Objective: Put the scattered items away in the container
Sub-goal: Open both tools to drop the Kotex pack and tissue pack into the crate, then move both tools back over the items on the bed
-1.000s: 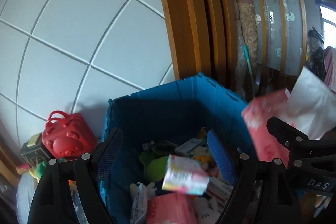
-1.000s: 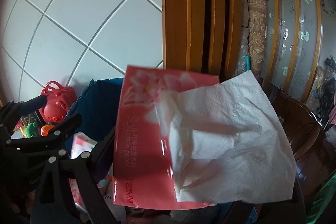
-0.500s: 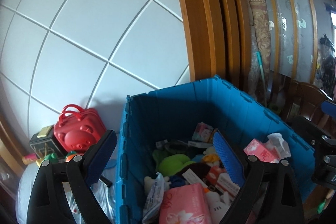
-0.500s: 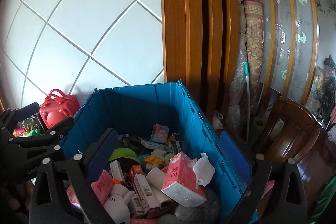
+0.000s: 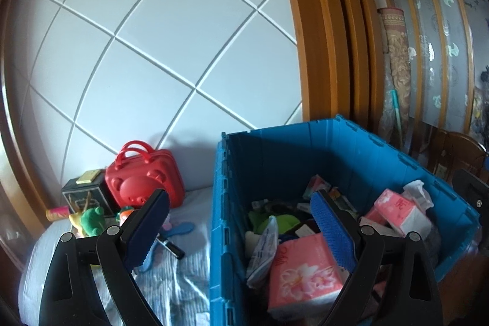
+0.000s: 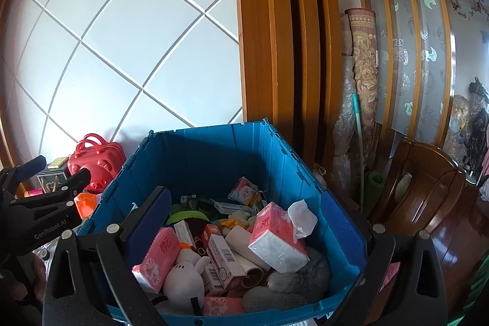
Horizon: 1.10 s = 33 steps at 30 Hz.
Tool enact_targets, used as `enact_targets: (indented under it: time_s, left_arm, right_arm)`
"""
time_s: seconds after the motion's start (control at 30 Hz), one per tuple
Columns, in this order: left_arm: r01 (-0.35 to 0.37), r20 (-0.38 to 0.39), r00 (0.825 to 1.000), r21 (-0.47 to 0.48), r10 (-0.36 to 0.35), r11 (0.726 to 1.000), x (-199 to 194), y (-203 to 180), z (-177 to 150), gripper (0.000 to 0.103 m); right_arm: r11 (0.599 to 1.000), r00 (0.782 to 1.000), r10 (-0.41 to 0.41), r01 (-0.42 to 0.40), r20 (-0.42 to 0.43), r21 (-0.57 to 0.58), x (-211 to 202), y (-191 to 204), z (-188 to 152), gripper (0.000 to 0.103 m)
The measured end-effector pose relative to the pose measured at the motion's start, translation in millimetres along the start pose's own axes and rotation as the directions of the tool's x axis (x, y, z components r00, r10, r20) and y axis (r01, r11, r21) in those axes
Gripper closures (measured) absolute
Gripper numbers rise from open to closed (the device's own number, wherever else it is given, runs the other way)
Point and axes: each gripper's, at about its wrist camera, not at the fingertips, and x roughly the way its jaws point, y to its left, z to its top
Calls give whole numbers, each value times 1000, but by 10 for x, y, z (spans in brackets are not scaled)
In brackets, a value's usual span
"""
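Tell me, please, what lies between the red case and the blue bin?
In the left wrist view, striped cloth lies between the red case and the blue bin, with nothing on it; a blue fan sits lower down.

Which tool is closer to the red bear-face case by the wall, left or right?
Left. The left tool hangs just in front of the red bear-face case, straddling the blue crate's left wall. The right tool sits over the crate, further right.

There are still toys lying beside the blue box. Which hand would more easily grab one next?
Probably the left. The left gripper is open and empty, and its camera looks at the green frog toy and red case outside the blue crate. The right gripper, also open, faces into it.
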Motion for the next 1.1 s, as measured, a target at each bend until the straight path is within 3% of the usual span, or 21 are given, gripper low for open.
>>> enact_targets:
  time_s: [0.33, 0.57, 0.67, 0.77, 0.93, 1.1]
  left_arm:
    - [-52, -7, 999, -40, 52, 998, -363, 868, -451, 9]
    - [-117, -74, 991, -21, 115, 993, -642, 1758, -1007, 9]
    - [-151, -101, 984, -19, 149, 988, -745, 2168, -1300, 9]
    - [-171, -136, 977, -21, 167, 985, -782, 2550, -1608, 9]
    - [-210, -218, 955, -23, 200, 977, -672, 3090, -2059, 9]
    - [-264, -264, 934, -61, 240, 962, -474, 3616, -2323, 9]
  right_arm:
    - [997, 995, 76, -74, 66, -32, -473, 704, -212, 0]
    - [977, 977, 208, -206, 42, -61, -767, 1613, -437, 0]
    - [957, 958, 285, -284, 16, -58, -844, 2050, -586, 0]
    - [917, 919, 392, -394, -44, -64, -849, 2538, -789, 0]
    - [892, 898, 416, -433, -141, -127, -694, 3289, -1173, 0]
    - [859, 854, 457, -496, -249, -126, -338, 3757, -1372, 0]
